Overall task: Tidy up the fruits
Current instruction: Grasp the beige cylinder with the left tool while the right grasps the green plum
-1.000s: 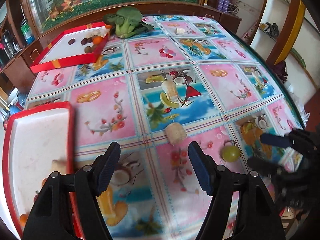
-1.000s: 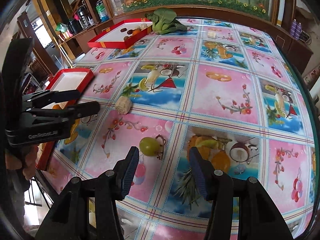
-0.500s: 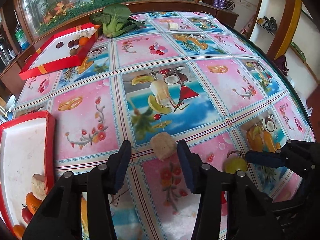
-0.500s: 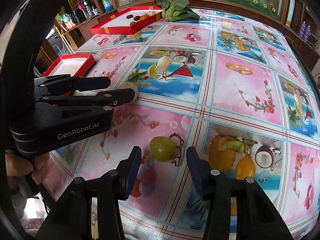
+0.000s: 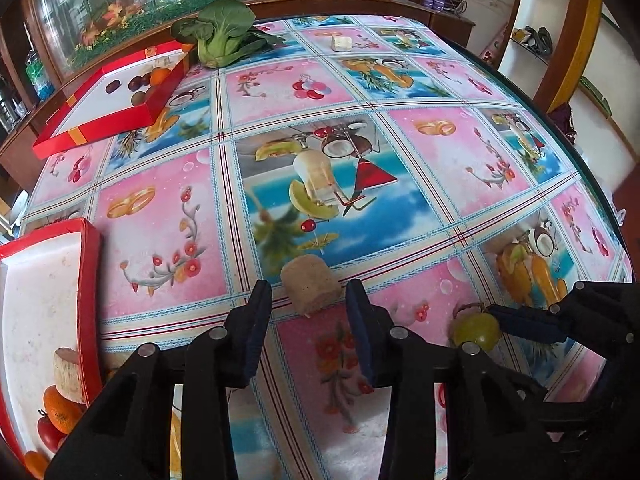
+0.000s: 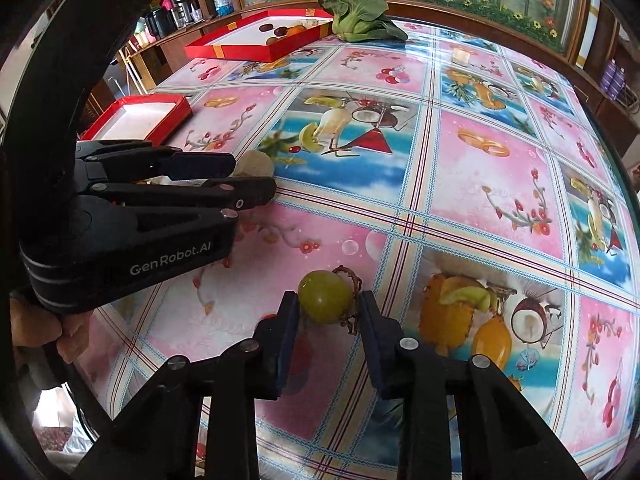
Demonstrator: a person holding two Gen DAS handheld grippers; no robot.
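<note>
A tan cut cylinder of fruit (image 5: 310, 288) lies on the picture tablecloth (image 5: 440, 184). My left gripper (image 5: 307, 290) straddles it at the fingertips. Its jaws are closing, and a thin gap shows on each side of the piece. The same gripper (image 6: 254, 178) appears at the left of the right wrist view, with the piece (image 6: 256, 162) between its tips. A green grape (image 6: 326, 296) with a dry stem sits between the pads of my right gripper (image 6: 327, 300). Those jaws are closing too, and the pads touch the grape's sides. The grape (image 5: 476, 328) also shows beside a right finger in the left wrist view.
A red tray (image 5: 90, 280) at the near left holds another tan piece, oranges and a tomato. A second red tray (image 5: 120, 120) with dark fruits and an orange lies at the far left. Behind it are a bok choy (image 5: 220, 36) and a small white cube (image 5: 342, 43). A hand (image 6: 36, 328) holds the left gripper.
Both grippers came down and forward onto their fruits. The left jaws narrowed around the tan piece, and the right jaws closed in on the grape.
</note>
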